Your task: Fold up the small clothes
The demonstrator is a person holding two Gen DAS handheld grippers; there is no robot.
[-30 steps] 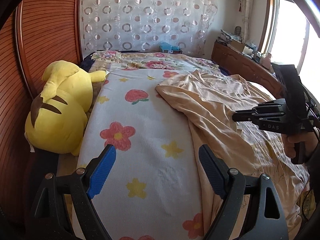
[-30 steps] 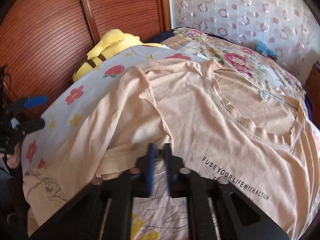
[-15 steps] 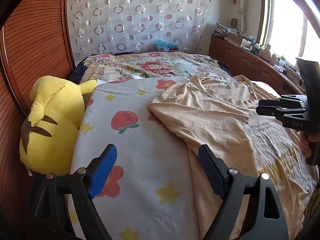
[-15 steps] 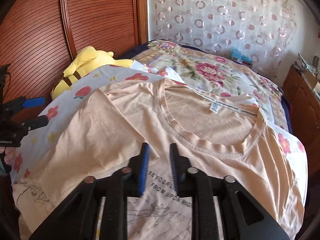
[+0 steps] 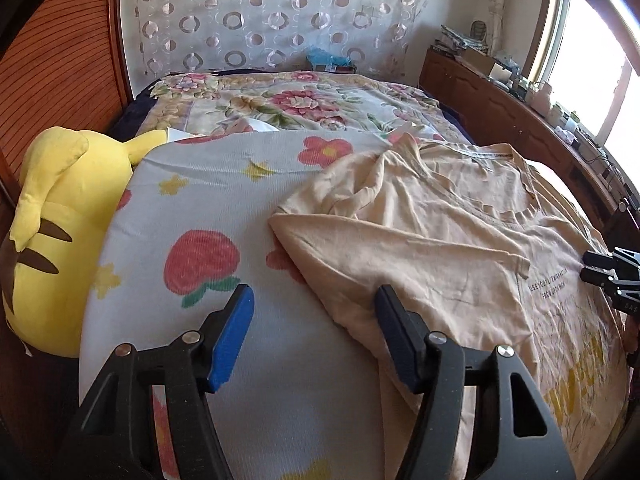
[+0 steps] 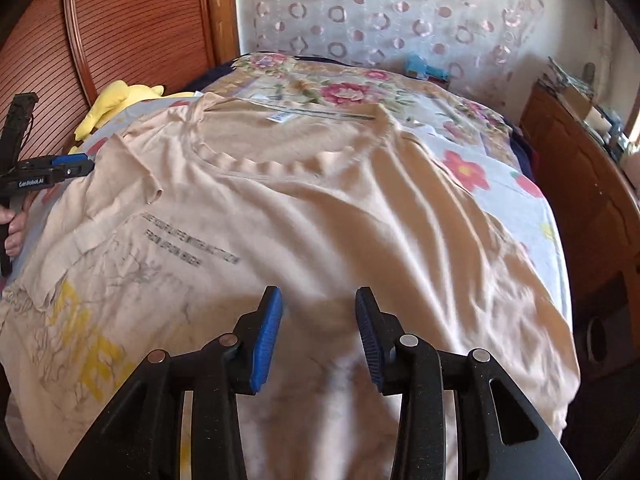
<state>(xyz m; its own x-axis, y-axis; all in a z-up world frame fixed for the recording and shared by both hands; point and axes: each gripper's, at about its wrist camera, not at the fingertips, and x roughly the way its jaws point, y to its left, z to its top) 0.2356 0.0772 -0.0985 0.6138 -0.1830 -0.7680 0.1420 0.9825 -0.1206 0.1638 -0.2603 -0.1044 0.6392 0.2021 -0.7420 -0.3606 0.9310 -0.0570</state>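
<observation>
A peach T-shirt [image 6: 320, 208] with black lettering and a yellow print lies front up on the flowered bed sheet [image 5: 192, 208]. Its left sleeve is folded in over the chest [image 5: 400, 248]. My left gripper [image 5: 314, 332] is open and empty, low over the sheet at the shirt's left edge. My right gripper [image 6: 318, 332] is open and empty, just above the shirt's lower middle. Each gripper also shows at the edge of the other's view: the right one [image 5: 600, 270], the left one [image 6: 76, 164].
A yellow plush toy [image 5: 52, 216] lies at the bed's left edge against the wooden wardrobe [image 6: 120, 32]. A floral quilt [image 5: 288, 100] covers the far end of the bed. A wooden cabinet [image 6: 580, 168] with clutter runs along the right side under the window.
My right gripper has let go of the folded sleeve, opened wide and swung toward the shirt's middle. The left gripper stayed open and drifted forward toward the shirt's edge.
</observation>
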